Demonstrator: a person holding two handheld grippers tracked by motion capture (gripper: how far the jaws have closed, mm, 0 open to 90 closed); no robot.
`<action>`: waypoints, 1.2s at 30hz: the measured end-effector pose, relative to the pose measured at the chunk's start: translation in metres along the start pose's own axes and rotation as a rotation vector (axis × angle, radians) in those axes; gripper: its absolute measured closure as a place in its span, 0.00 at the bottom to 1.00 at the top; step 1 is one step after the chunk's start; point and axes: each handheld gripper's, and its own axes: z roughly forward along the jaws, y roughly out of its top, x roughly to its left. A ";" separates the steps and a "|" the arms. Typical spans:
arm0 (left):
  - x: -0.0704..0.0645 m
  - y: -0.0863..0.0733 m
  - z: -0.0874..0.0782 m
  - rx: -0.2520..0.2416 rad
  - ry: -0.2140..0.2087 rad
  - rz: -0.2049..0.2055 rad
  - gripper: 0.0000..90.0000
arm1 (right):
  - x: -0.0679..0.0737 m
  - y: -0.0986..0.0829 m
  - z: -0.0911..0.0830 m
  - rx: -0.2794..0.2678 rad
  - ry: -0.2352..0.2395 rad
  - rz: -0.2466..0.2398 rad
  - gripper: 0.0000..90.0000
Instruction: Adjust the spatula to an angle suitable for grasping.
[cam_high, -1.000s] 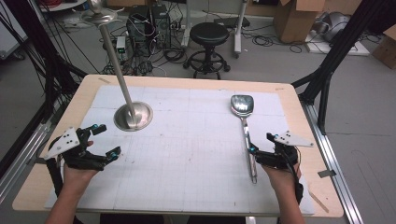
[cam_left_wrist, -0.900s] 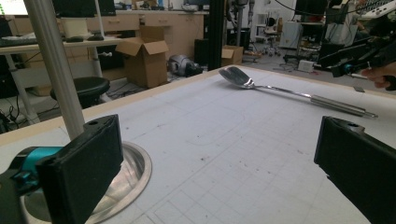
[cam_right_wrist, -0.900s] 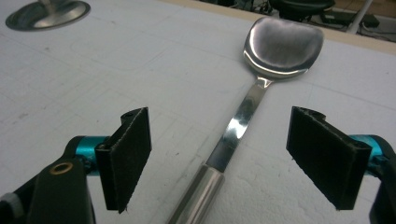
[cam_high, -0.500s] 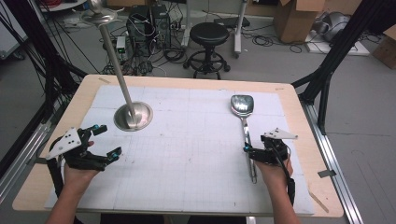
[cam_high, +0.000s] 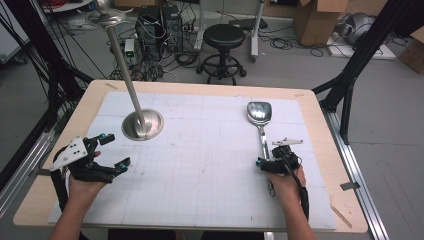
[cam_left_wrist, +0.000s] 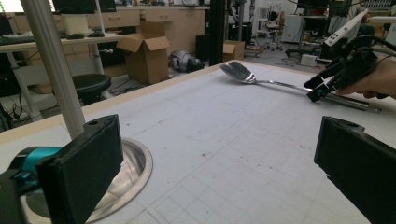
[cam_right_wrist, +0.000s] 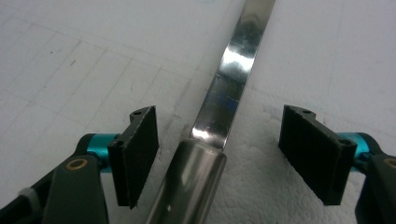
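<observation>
A long metal spoon (cam_high: 260, 112) lies on the white mat, bowl far and handle toward me. My right gripper (cam_high: 268, 162) hangs low over the handle. In the right gripper view it (cam_right_wrist: 219, 119) is open, one black pad on each side of the flat shaft (cam_right_wrist: 231, 70), neither pad touching it. At the left of the mat my left gripper (cam_high: 115, 149) is held open with nothing between its pads (cam_left_wrist: 84, 163). The left gripper view shows the spoon (cam_left_wrist: 239, 73) and the right gripper (cam_left_wrist: 329, 83) across the table.
A metal stand with a round base (cam_high: 143, 125) and a tall leaning pole (cam_high: 120, 60) stands just beyond my left gripper; its base (cam_left_wrist: 133, 170) lies close behind the left pad. The white gridded mat (cam_high: 200, 150) covers the wooden table. A stool (cam_high: 224, 37) and boxes stand beyond the table.
My right gripper has moved left over the spoon's handle and now straddles it. The left gripper, spoon and stand have stayed where they were.
</observation>
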 end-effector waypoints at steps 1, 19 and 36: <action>0.000 0.000 0.000 -0.002 0.000 0.002 0.02 | 0.000 0.000 0.000 0.000 0.000 0.000 0.31; 0.000 0.001 -0.001 -0.012 0.002 0.006 0.02 | 0.001 0.003 -0.006 0.027 0.052 -0.007 0.75; 0.000 0.002 -0.003 -0.014 0.001 0.002 0.02 | 0.003 0.005 -0.010 0.062 0.101 -0.130 0.68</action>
